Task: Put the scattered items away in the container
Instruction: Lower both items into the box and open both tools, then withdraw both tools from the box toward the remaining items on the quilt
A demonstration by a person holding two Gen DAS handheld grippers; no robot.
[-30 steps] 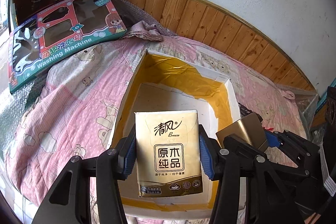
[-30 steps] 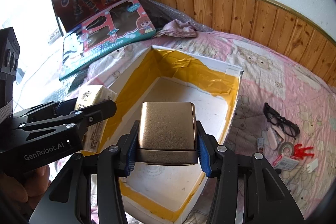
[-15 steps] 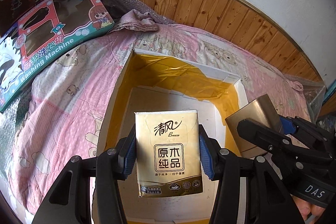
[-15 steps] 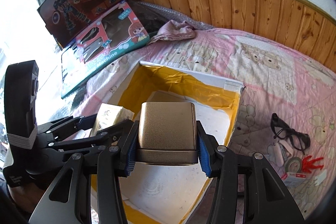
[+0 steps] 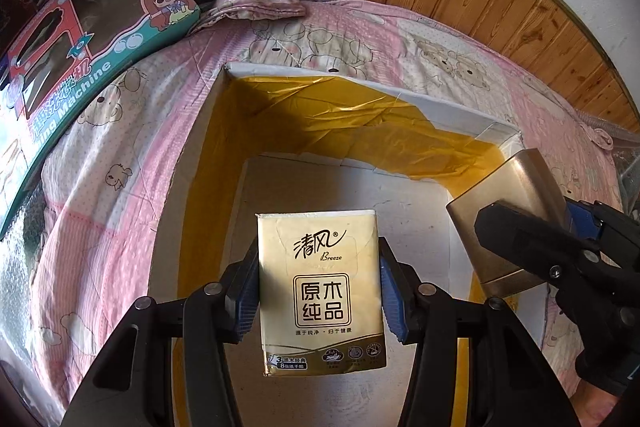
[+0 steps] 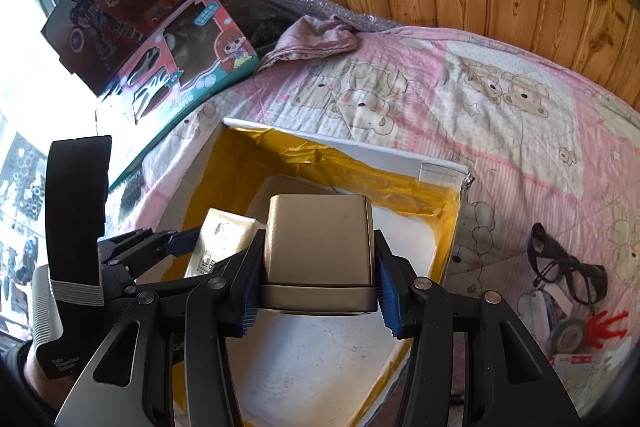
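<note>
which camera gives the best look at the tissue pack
The left wrist view: the tissue pack faces the lens, its printed front fully legible between the left gripper fingers. The right wrist view shows only its corner, behind the gold box.

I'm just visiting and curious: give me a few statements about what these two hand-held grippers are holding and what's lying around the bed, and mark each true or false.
1. The left hand-held gripper is clamped on a tissue pack. True.
2. The right hand-held gripper is empty. False: it grips a gold metal box.
3. Both held items are over the open, yellow-lined container. True.
4. The black glasses already lie inside the container. False: they lie on the pink quilt, to the container's right.
5. A red toy lies on the quilt near a roll of tape. True.
</note>
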